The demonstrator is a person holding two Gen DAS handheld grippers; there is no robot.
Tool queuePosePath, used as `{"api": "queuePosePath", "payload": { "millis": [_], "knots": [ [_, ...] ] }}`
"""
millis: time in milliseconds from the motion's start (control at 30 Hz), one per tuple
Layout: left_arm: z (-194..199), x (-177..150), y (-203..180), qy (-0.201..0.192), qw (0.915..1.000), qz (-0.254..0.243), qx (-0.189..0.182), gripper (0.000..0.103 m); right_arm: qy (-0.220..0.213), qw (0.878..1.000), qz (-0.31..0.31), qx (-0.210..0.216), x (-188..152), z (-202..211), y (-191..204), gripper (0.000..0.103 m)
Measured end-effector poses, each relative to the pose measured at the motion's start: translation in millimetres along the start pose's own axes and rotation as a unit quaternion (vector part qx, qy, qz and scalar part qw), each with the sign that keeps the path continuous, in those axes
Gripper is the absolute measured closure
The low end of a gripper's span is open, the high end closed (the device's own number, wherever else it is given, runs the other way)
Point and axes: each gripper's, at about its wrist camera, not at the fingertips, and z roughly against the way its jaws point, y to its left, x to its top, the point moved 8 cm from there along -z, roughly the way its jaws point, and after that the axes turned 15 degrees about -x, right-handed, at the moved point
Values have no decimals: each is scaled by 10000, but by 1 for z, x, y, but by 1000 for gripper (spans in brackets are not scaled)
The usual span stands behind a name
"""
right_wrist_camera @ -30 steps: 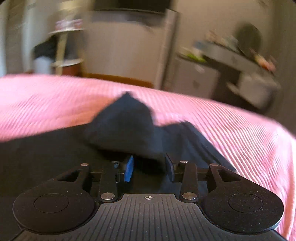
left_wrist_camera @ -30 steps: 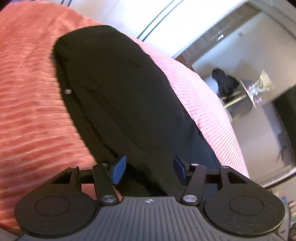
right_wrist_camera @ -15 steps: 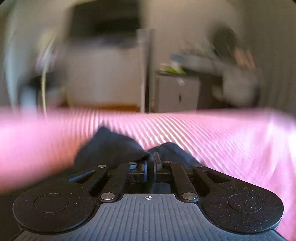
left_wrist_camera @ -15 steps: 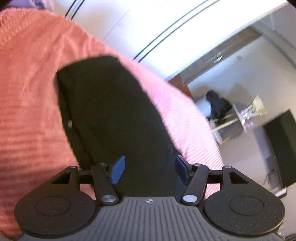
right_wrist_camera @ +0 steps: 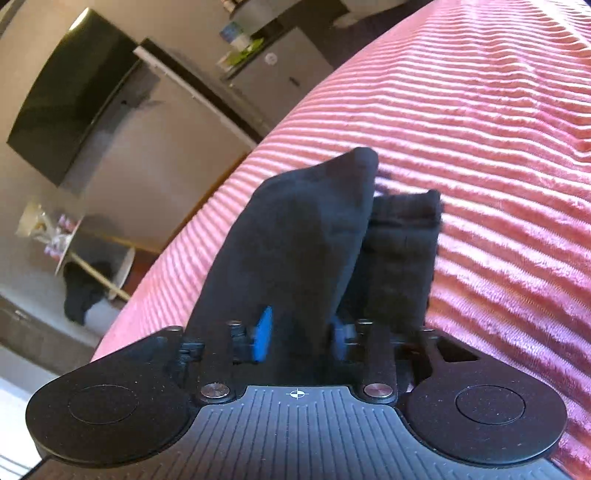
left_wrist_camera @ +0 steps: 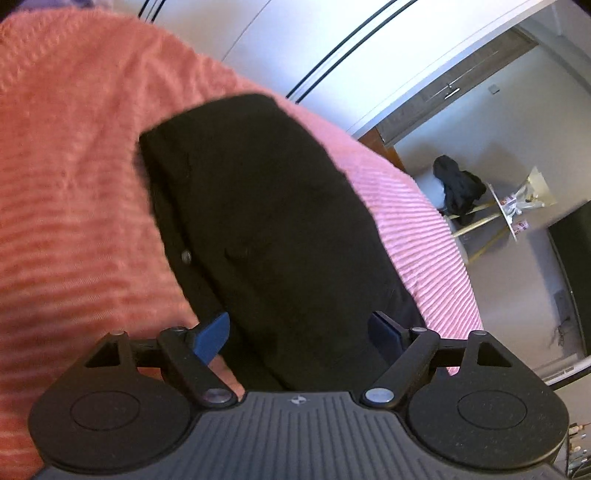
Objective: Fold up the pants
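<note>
- On a pink ribbed bedspread (left_wrist_camera: 66,192), black pants (left_wrist_camera: 266,221) lie stretched out, their far end rounded and a small metal button (left_wrist_camera: 184,255) showing near one edge
- Above the near end of the garment, the left gripper (left_wrist_camera: 299,332) has just been opening; its 2 blue pads (left_wrist_camera: 212,336) stand spread wide, one at each side of the dark cloth, neither pressing on it
- Across the bed, seen from the right wrist, the right gripper (right_wrist_camera: 301,334) is closed on a raised fold of the pants (right_wrist_camera: 306,229) — fabric fills the narrow gap between its blue pads (right_wrist_camera: 263,334) and rises from them to a peak, tilted against the striped cover (right_wrist_camera: 480,147)
- Its jaws have just eased a little wider after a tight squeeze, cloth between them
- Beside the peak, a second flap of black cloth with a hemmed edge (right_wrist_camera: 406,210) sags toward the bedspread
- Beyond the bed: a dark screen (right_wrist_camera: 70,96) on the wall, a grey fridge (right_wrist_camera: 162,147), a round white side table (right_wrist_camera: 70,254) with a dark garment (right_wrist_camera: 79,299) heaped below it — the same table (left_wrist_camera: 517,206) also shows in the left-wrist view, past a white wall (left_wrist_camera: 332,33) and a doorway
</note>
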Motion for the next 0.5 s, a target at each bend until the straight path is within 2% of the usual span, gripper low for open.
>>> {"api": "queuePosePath", "payload": {
  "millis": [33, 233, 300, 367, 500],
  "knots": [
    [-6, -5, 4, 45, 10000, 51, -66, 23, 94, 10000, 10, 14, -3, 0, 0, 91],
    [-31, -20, 9, 334, 9986, 184, -353, 41, 487, 9987, 63, 159, -21, 13, -6, 86],
    [-40, -25, 11, 472, 9979, 175, -409, 53, 699, 9970, 188, 265, -33, 18, -4, 86],
    [-46, -32, 12, 537, 9967, 299, -521, 59, 960, 9940, 342, 397, -46, 22, -1, 86],
    [-57, -48, 13, 745, 9948, 419, -549, 59, 1354, 9877, 501, 606, -67, 30, -1, 86]
  ]
}}
